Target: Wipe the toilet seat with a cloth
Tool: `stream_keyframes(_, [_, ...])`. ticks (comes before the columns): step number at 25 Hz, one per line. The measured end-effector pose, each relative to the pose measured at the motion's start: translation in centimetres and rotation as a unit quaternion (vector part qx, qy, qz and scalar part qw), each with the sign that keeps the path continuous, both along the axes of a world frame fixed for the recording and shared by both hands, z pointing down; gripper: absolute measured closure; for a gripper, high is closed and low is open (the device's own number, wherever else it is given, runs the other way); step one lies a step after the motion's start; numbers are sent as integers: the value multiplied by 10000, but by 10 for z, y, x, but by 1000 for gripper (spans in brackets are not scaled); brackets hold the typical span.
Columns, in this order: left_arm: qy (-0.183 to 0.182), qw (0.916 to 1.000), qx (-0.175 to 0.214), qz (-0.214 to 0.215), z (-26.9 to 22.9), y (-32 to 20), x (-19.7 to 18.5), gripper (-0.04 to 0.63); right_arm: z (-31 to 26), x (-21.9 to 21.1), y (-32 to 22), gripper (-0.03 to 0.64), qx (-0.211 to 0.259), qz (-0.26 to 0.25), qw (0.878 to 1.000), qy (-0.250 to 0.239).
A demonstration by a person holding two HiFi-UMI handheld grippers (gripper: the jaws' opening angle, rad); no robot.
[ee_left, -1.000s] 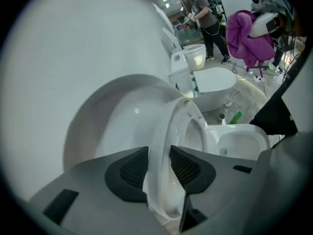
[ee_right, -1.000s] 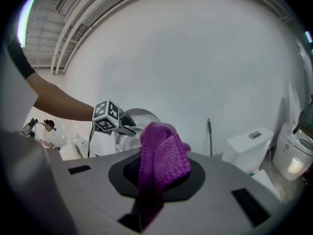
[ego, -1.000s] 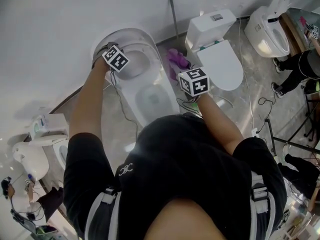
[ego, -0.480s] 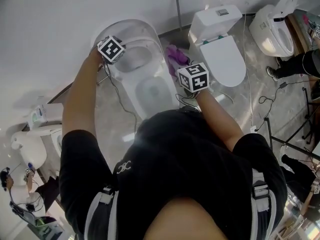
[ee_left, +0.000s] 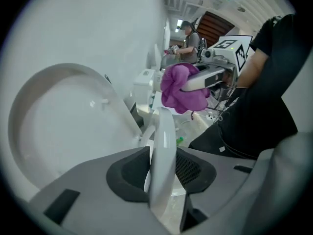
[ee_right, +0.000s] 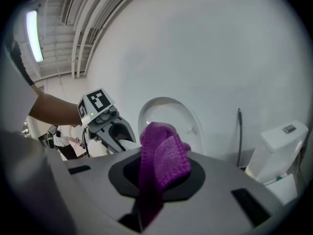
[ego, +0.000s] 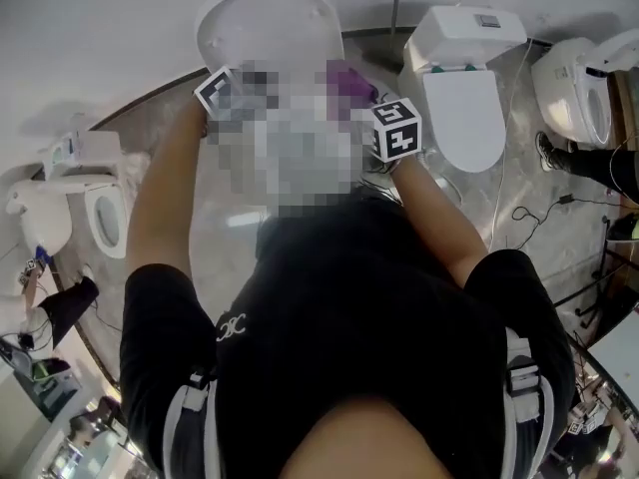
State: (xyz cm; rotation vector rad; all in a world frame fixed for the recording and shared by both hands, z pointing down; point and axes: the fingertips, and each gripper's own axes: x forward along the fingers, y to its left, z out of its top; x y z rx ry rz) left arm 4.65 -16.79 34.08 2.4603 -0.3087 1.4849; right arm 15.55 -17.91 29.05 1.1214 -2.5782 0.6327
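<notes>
Glossy floor (ego: 559, 183); white toilets (ego: 461, 108) standing; cables (ego: 526, 211) trailing.

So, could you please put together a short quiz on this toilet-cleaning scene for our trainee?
1. True or false: the right tool grips a purple cloth.
2. What stands between the left tool's jaws? A) the toilet seat B) the cloth C) nothing
3. Fill in: the toilet lid stands ___ (raised or lowered).
Key: 1 true. 2 A; those jaws are opening, with the seat's rim between them. 3 raised.
</notes>
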Motion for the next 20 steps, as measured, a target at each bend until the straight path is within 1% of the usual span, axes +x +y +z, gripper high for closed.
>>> stream_keyframes(4, [-13, 9996, -266, -7, 19, 50, 14, 443, 21, 2, 10, 565, -189, -523, 9984, 31])
stream_keyframes(7, [-82, 9992, -371, -117, 35, 86, 20, 425, 47, -1, 23, 565, -474, -909, 9947, 87])
stream_keyframes(9, [-103, 9991, -371, -181, 43, 103, 23, 422, 67, -4, 30, 565, -697, -1142, 9908, 179])
stream_keyframes(13, [-178, 9994, -177, -258, 61, 123, 25, 420, 103, -13, 46, 565, -1052, -1567, 9810, 450])
stream_keyframes(15, [-218, 9991, -149, -319, 69, 134, 25, 416, 118, -19, 58, 565, -1198, -1751, 9757, 555])
stream_keyframes(20, [-113, 9973, -208, -698, 85, 165, 25, 394, 147, -27, 84, 565, -1533, -2108, 9617, 846])
